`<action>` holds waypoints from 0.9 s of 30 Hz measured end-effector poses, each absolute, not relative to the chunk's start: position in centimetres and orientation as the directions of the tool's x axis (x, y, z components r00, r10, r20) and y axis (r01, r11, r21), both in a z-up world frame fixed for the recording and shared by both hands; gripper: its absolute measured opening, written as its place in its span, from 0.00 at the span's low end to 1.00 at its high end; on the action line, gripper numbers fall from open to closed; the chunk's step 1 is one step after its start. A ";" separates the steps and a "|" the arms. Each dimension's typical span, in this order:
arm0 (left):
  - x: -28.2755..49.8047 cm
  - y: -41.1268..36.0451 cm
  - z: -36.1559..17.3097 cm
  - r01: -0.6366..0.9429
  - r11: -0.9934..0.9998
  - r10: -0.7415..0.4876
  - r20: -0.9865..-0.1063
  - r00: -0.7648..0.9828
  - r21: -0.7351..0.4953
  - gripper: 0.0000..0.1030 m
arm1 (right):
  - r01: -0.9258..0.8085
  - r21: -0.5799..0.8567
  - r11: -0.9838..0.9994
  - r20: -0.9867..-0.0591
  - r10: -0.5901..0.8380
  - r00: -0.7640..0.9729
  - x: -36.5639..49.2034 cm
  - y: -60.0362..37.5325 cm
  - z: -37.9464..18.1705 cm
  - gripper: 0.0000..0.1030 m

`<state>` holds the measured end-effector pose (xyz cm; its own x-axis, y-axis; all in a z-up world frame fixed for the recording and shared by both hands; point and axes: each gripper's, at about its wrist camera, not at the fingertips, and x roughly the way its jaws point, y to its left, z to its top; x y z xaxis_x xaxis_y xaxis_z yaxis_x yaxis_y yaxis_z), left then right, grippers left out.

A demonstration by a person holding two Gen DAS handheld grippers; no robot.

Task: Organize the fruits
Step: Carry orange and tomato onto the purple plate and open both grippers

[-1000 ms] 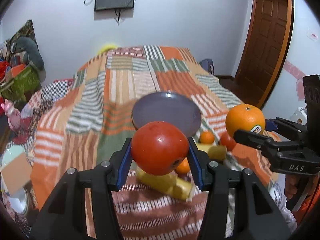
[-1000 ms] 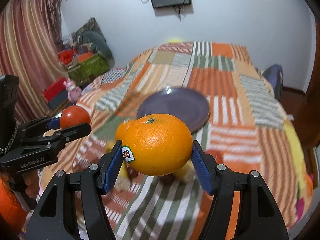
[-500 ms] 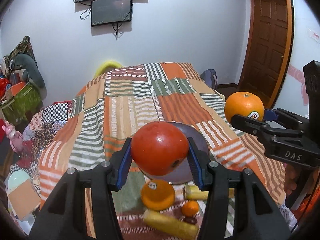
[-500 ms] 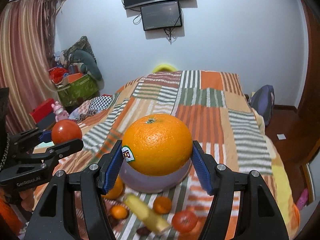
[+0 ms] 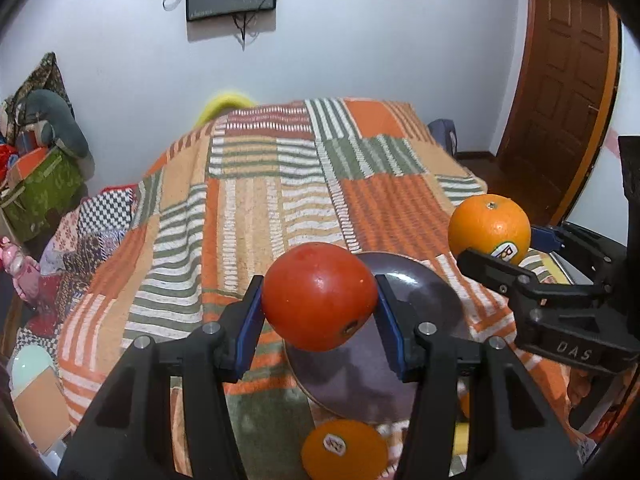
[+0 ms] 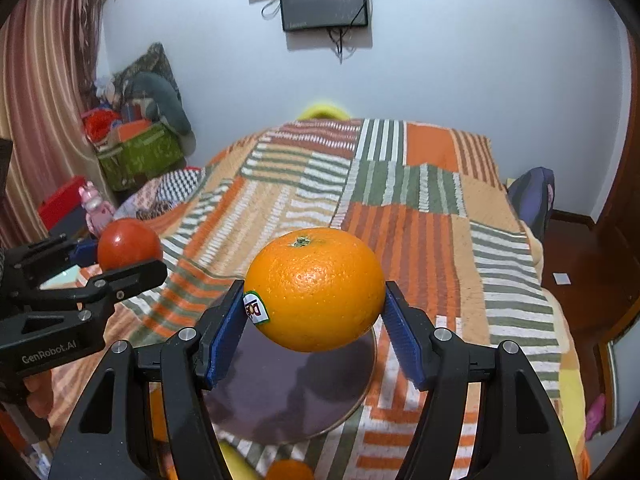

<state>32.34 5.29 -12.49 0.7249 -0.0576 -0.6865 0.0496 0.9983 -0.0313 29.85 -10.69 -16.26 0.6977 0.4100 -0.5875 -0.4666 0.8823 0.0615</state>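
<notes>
My left gripper [image 5: 319,312] is shut on a red tomato [image 5: 320,296] and holds it in the air above the near edge of a dark purple plate [image 5: 420,340]. My right gripper [image 6: 314,308] is shut on a large orange [image 6: 315,289] with a sticker, held above the same plate [image 6: 288,392]. In the left wrist view the orange [image 5: 489,229] shows at the right; in the right wrist view the tomato [image 6: 129,243] shows at the left. A second stickered orange [image 5: 344,449] lies on the blanket before the plate.
The plate rests on a striped patchwork blanket [image 5: 280,184] covering a bed. A small orange fruit [image 6: 290,470] and a yellow fruit [image 6: 236,466] lie at the near edge. A green box [image 6: 140,156] and clutter stand at the left, a wooden door [image 5: 568,80] at the right.
Both grippers have moved forward and lower over the plate with their fruits still held. The loose fruits on the blanket have slid toward the bottom of both views.
</notes>
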 end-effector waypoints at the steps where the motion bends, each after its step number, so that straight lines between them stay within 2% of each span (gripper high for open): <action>1: 32.7 5.4 -12.8 0.050 0.998 -0.062 -0.693 0.718 -0.037 0.50 | -0.471 0.057 0.880 -0.597 0.408 0.691 30.3 -10.5 -16.6 0.61; 18: 40.0 5.7 -19.4 0.133 0.990 -0.117 -0.825 0.554 -0.051 0.51 | -0.552 -0.025 0.833 -0.758 0.344 0.554 35.2 -7.6 -20.8 0.61; 27: 41.7 4.7 -22.7 0.181 0.983 -0.115 -0.891 0.440 -0.037 0.51 | -0.598 0.010 0.801 -0.842 0.329 0.428 36.9 -7.1 -23.3 0.63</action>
<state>41.71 4.68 -22.68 0.4396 -0.1148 -0.8908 0.1811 0.9828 -0.0372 36.92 -7.11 -23.26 0.4277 0.3293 -0.8418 -0.5980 0.8014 0.0097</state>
